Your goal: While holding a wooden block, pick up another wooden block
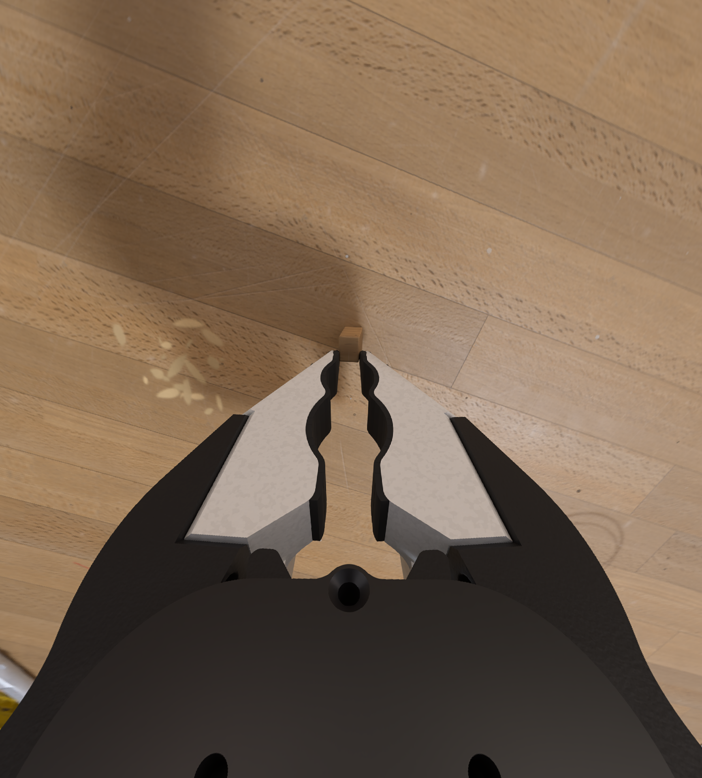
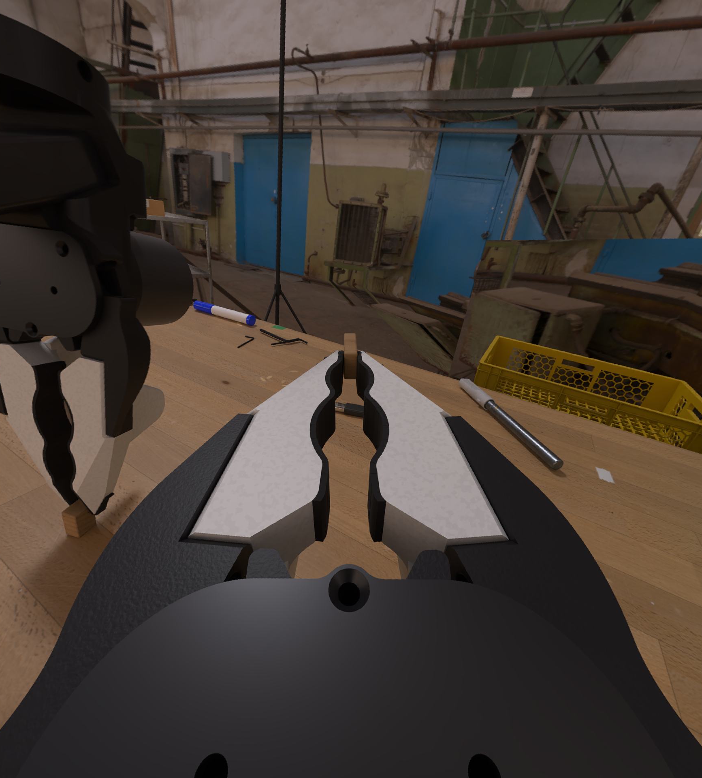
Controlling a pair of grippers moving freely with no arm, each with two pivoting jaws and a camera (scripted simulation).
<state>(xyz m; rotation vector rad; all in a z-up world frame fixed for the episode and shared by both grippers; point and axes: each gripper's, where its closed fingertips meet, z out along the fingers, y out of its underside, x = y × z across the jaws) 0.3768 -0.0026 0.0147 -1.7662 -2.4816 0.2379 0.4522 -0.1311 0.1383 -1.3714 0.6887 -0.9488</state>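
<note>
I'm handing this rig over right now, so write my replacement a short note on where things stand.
Right gripper: shut on a rounded wooden block, held above the table.
Left gripper: pointing down, tips astride the cube, which seems to sit on the table. Whether the tips already pinch it is unclear; the right wrist view shows them at its top edge.
Done: first block held; left gripper lined up on the second.
Left: confirm the grip on the cube, then lift it while the right keeps its block.
</note>
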